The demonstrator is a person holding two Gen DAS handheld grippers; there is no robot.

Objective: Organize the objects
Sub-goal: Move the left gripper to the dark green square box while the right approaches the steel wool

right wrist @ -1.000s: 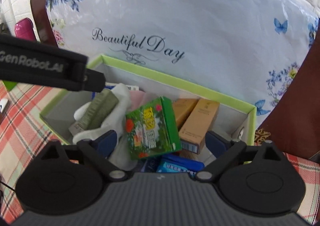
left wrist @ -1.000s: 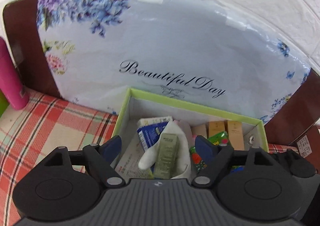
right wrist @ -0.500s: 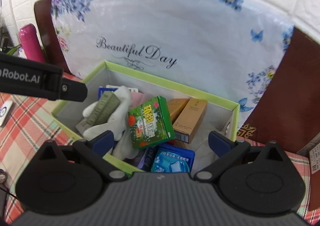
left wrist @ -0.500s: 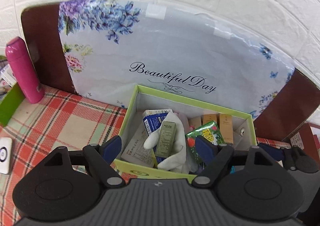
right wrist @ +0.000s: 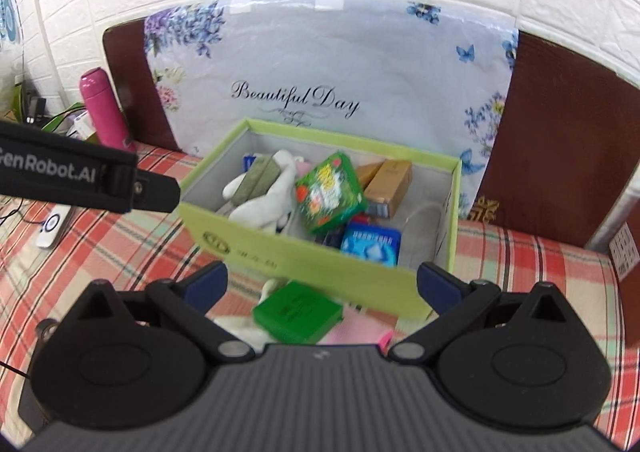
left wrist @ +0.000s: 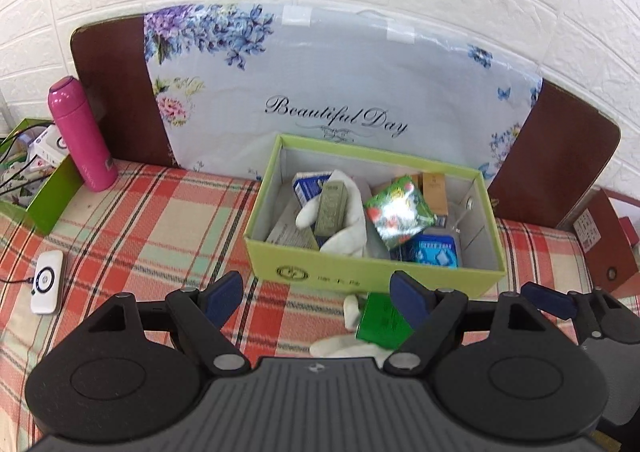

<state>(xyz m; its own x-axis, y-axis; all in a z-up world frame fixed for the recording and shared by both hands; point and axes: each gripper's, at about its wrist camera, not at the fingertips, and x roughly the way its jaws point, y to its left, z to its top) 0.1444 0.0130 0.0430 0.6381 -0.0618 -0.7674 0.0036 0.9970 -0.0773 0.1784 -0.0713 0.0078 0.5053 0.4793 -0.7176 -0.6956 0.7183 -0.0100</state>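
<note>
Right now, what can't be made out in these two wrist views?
- Items in front of the green box: a flat green packet, something white and something pink, partly covered by the gripper bodies in both views, blurred in the right view.
- Box bottom: hidden under the glove and floral pack.
- Print on the tan cartons: too small.
- Left gripper and right gripper: open, nothing between them.

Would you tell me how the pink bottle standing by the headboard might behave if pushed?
The pink bottle is tall and narrow and stands upright, so it would probably tip. Being round, it may then roll. The plaid bedding beneath looks soft, which is poor footing.
</note>
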